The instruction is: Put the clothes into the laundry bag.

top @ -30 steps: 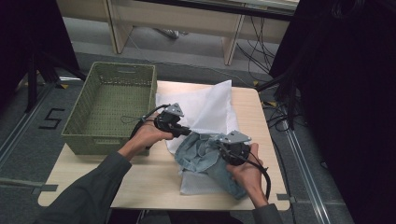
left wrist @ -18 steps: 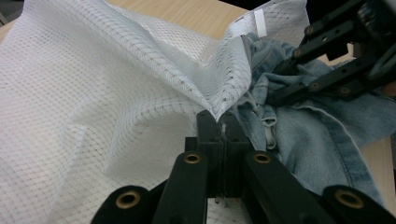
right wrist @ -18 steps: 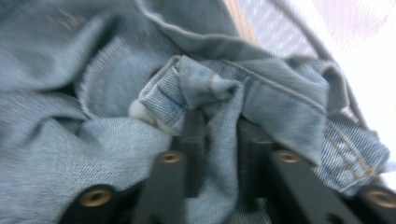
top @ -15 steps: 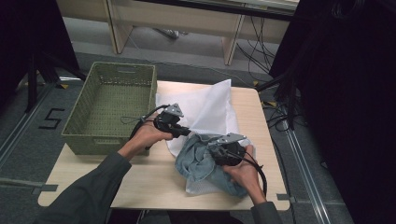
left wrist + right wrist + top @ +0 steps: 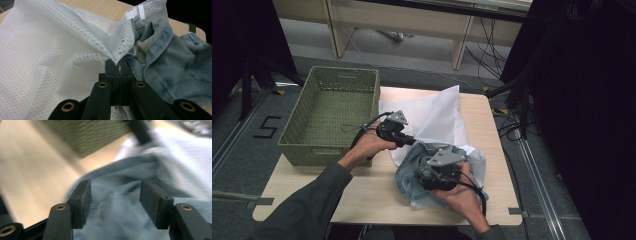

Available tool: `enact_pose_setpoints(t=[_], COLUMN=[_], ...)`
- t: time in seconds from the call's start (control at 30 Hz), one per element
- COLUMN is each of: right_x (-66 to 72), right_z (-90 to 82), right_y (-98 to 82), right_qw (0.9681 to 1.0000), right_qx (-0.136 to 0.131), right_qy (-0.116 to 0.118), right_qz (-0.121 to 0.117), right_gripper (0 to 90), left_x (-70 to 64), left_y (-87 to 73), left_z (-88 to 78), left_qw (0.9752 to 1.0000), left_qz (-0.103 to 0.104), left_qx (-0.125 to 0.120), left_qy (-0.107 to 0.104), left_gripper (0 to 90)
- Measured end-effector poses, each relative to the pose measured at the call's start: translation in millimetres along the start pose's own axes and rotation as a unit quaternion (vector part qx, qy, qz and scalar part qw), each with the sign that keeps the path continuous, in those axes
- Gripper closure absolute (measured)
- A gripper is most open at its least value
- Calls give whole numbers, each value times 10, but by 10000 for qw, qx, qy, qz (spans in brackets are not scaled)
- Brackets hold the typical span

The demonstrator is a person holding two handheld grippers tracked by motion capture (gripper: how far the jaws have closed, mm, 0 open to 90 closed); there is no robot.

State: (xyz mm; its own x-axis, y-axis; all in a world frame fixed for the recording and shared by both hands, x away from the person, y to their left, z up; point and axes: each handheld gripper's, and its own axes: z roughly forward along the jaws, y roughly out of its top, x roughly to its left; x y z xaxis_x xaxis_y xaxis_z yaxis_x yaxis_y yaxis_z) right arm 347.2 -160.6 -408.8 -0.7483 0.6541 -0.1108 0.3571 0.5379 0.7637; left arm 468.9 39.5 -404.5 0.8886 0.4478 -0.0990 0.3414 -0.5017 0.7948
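Note:
A white mesh laundry bag lies across the table, its mouth toward me. My left gripper is shut on the bag's edge and holds it lifted. A faded blue denim garment is bunched at the bag's mouth, partly under the mesh, and the denim shows just right of the pinched edge. My right gripper hovers over the denim. Its jaws have just been opening. In the blurred right gripper view the right gripper stands open, its pads apart above the cloth and pressing on nothing.
A green woven basket stands at the table's left, close behind the left hand. Bare wooden table lies in front of the basket. Cables and dark floor run past the table's right edge.
The right gripper let go of the denim, opened its jaws and slid left. The denim, flatter before, is now bunched at the bag's mouth. The left gripper kept still.

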Motion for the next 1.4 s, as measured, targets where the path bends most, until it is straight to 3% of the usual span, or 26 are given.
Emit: enact_pose_setpoints(t=[0.23,0.37,0.4,0.47,0.53,0.63,0.77,0.83,0.87,0.93,0.97,1.0,1.03,1.07,1.13,1.2,1.23,1.27,1.3,1.4], right_x=[432,534,492,493,482,501,440,337,290,106,7,7,-108,-305,-380,-372,-308,-308,-201,-12], right_z=[468,722,762,844,902,927,828,704,624,446,343,343,267,167,161,163,166,166,147,176], right_y=[-10,-92,-115,-188,-238,-252,-204,-137,-109,-62,-43,-43,-40,-87,-144,-163,-140,-140,-68,-7], right_qw=[9974,9945,9925,9914,9897,9874,9881,9905,9925,9928,9935,9935,9934,9951,9969,9972,9983,9983,9993,9998], right_qx=[490,869,957,1111,1148,1228,1123,983,906,605,556,556,451,421,437,404,352,352,200,178], right_qy=[380,133,56,-41,-21,-53,-214,-350,-429,-675,-709,-709,-800,-866,-647,-620,-466,-466,-301,55], right_qz=[-373,-563,-754,-694,-851,-1000,-1034,-891,-705,-780,-692,-692,-680,-227,-3,54,55,55,20,104], right_gripper=[421,432,458,519,702,844,874,884,886,895,900,900,900,900,868,839,757,757,682,584], left_x=[-3,-4,6,9,19,13,0,-3,-2,0,3,3,9,13,11,12,16,16,28,36], left_y=[2,-9,-10,-11,-17,-18,-19,-15,-15,-18,-18,-18,-16,-15,-13,-11,-10,-10,-14,-17], left_z=[3,14,7,12,9,13,4,1,-1,-8,-10,-10,-13,-8,-5,-5,-6,-6,-12,-10], left_qw=[10000,10000,10000,10000,10000,10000,10000,10000,10000,10000,10000,10000,10000,10000,10000,10000,10000,10000,10000,10000], left_qz=[-12,-54,-2,-59,-15,-29,9,52,54,35,22,22,31,19,14,22,-42,-42,-4,-4], left_qx=[-8,-23,25,-30,31,10,46,55,53,40,26,26,32,35,38,42,24,24,38,47], left_qy=[-10,-42,-34,-27,-15,-44,-4,-8,-3,-9,-8,-8,19,19,19,17,24,24,17,24], left_gripper=[880,880,879,879,879,879,883,887,888,888,888,888,888,888,887,887,887,887,886,886])
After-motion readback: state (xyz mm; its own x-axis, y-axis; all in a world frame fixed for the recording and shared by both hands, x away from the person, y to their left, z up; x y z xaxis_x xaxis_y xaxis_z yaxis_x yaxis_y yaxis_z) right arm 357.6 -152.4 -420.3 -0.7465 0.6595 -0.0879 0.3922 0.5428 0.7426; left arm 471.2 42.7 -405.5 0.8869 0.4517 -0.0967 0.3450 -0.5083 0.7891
